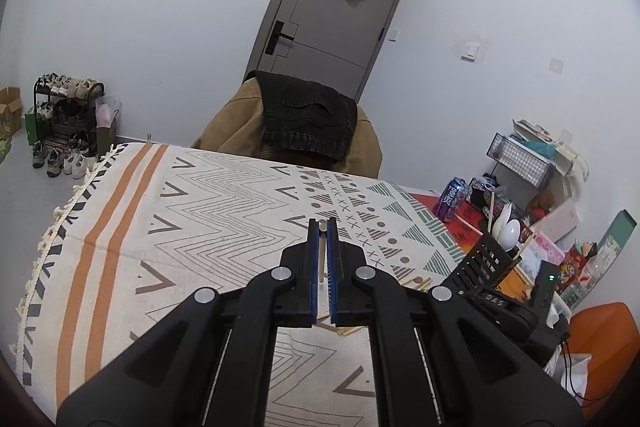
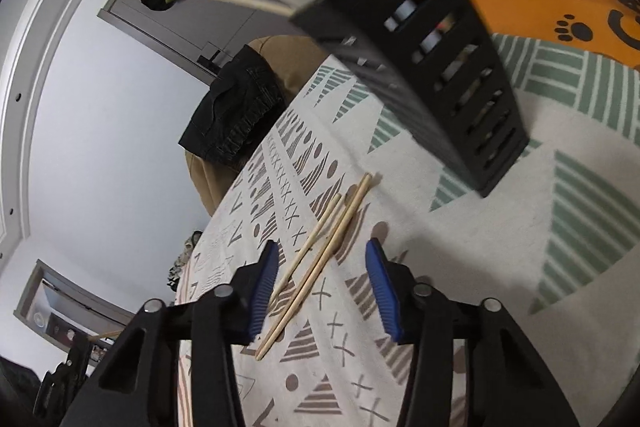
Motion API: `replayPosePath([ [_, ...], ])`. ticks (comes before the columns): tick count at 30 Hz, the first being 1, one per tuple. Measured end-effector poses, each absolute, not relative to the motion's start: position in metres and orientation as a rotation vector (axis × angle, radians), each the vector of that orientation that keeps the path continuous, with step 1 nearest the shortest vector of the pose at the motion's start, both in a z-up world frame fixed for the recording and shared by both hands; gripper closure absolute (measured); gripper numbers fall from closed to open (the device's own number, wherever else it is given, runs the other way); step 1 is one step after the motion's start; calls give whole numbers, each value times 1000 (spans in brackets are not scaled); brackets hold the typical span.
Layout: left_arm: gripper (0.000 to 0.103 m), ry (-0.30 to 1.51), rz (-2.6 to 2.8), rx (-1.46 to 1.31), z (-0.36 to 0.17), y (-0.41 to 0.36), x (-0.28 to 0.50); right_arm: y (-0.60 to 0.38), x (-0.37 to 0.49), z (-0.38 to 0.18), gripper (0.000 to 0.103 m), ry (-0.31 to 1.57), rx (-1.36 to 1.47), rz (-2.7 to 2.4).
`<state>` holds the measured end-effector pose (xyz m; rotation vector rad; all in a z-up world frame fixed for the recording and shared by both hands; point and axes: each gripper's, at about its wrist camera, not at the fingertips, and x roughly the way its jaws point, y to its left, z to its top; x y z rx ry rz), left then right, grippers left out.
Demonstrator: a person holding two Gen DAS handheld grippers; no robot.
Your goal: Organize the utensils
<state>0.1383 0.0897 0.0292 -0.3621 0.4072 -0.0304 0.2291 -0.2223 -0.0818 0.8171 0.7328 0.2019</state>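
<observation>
The right gripper [image 2: 322,283] stands half spread, astride two wooden chopsticks [image 2: 320,259] on the patterned tablecloth [image 2: 500,267]; their long axis runs forward between its pads toward the black slotted utensil holder [image 2: 440,67] beyond. The left gripper [image 1: 323,251] pinches another chopstick [image 1: 322,259]

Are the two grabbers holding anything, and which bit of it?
The left gripper pinches one wooden chopstick along its length, an end poking past the fingertips. The right gripper holds nothing; two chopsticks lie between its open jaws.
</observation>
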Motion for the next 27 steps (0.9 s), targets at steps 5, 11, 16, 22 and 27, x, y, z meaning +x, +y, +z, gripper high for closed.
replayPosePath([
  [5, 98, 402, -32, -387, 24, 102, 134, -201, 247, -85, 65, 756, 790, 153],
  [11, 98, 401, -27, -400, 20, 112, 132, -191, 265, -100, 72, 797, 809, 119],
  [16, 98, 405, -24, -406, 17, 115, 133, -194, 267, -105, 89, 788, 805, 97],
  [22, 98, 407, -25, -394, 19, 110, 135, -199, 260, -99, 93, 766, 800, 110],
  [27, 98, 400, -30, -389, 25, 106, 133, -203, 247, -84, 95, 725, 795, 152],
])
